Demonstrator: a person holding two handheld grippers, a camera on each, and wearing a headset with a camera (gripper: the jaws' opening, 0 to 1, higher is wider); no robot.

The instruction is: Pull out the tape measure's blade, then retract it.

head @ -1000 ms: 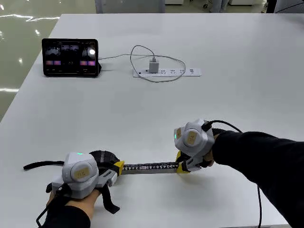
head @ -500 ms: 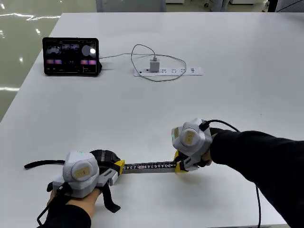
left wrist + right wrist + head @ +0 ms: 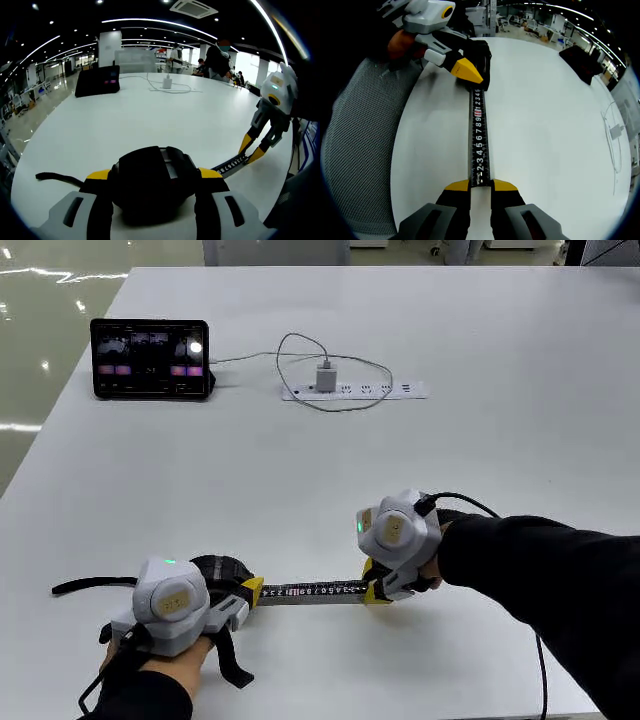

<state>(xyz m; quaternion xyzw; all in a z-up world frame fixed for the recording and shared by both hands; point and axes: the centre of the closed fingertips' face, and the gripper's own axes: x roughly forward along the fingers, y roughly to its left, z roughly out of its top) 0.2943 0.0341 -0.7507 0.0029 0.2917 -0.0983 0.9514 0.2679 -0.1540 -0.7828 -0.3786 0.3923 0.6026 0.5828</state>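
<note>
The tape measure sits at the near edge of the white table (image 3: 480, 420), towards the left. Its black case (image 3: 152, 177) is wedged between the yellow-tipped jaws of the left gripper (image 3: 238, 595), which are parted about as wide as the case and press on both of its sides. A black strap (image 3: 85, 587) trails from the case off to the left across the tabletop.

The blade (image 3: 478, 130) is partly drawn out and lies flat on the table, running straight from the case's mouth to the right, its printed numbers facing up. The right gripper (image 3: 480, 187) has the blade's free end: its two yellow tips are drawn nearly together and pinch the strip between them, low against the table. The two grippers are well apart, joined by the exposed stretch of blade.

On the far side of the table, a dark tablet (image 3: 150, 360) stands propped at the left with its screen lit. Just to its right lies a white power strip (image 3: 355, 391) with a charger (image 3: 325, 377) plugged in and a white cable (image 3: 372, 365) looped around it.
</note>
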